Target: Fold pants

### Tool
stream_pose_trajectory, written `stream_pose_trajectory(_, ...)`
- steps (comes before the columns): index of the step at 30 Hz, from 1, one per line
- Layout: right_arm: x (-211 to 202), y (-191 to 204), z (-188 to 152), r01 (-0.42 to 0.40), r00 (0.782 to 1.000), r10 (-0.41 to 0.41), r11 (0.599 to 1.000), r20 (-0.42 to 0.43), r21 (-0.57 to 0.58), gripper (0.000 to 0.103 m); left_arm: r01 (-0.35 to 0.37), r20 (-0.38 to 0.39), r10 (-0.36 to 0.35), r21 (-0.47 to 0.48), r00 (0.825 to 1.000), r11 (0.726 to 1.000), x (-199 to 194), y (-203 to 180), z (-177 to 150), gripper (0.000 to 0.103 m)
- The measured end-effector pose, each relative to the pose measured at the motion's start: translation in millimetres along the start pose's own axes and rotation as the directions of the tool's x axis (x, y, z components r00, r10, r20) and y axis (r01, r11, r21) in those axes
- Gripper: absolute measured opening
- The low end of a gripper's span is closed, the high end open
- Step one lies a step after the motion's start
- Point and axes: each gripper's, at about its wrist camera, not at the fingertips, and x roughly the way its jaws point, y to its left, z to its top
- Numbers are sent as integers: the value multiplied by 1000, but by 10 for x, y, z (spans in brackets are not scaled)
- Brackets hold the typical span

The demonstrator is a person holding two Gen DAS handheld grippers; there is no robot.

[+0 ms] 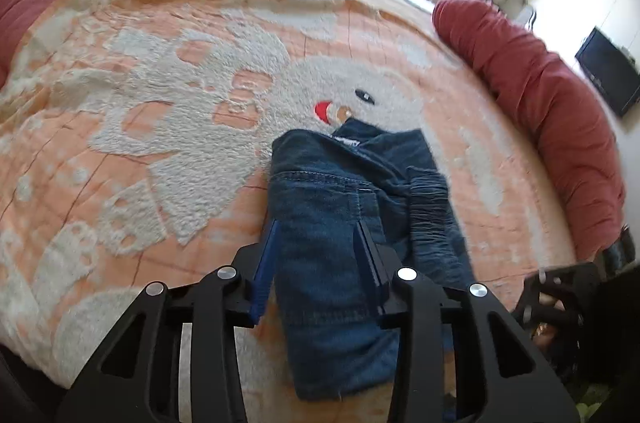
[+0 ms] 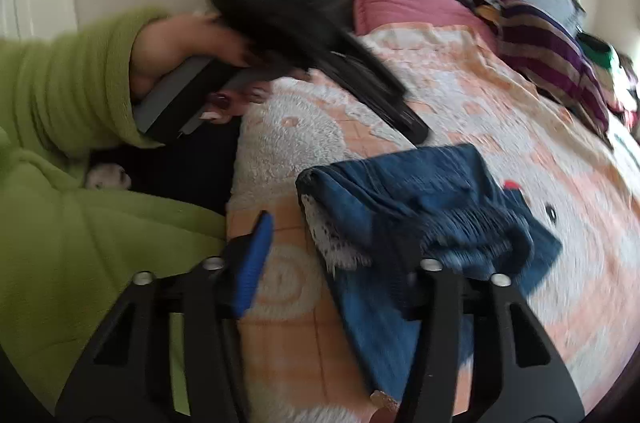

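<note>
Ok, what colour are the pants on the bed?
Dark blue denim pants, folded on the peach-and-white blanket; clearest in the left wrist view.

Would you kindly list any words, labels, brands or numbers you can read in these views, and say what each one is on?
No text can be read in either view.
White label inside the waistband of the folded jeans, at: there is print on it, but it is too small and blurred to read.
Orange and white blanket: pictures only, no lettering.
Left claw and right claw: no markings visible.
</note>
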Motion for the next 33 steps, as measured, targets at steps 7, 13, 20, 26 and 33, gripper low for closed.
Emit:
stream_pose_trajectory(7,340,102,195,50,997,-57,986,-44,-157,28,-3,-56,3,-14,998,1000,299,61,-11,36)
stream_pose_trajectory(13,379,87,131,-81,994,69,985,-84,-149,2,0,-52,-1,-18,999,1000,331,94,-27,37)
stream_pose_trajectory(20,351,35,-41,-84,995,82,996,-65,-38,3,7,-13,-7,-30,1000,1000,294,91,-81,43)
stream_pose_trajectory(26,132,68,19,-79,996,79,997,-31,1,21,-3,19,4,-30,1000,1000,181,72,-113,52)
stream_pose_trajectory(33,-404,-4,34,-72,993,66,995,99,64,42,-22,66,23,-10,998,1000,2,12,-125,62)
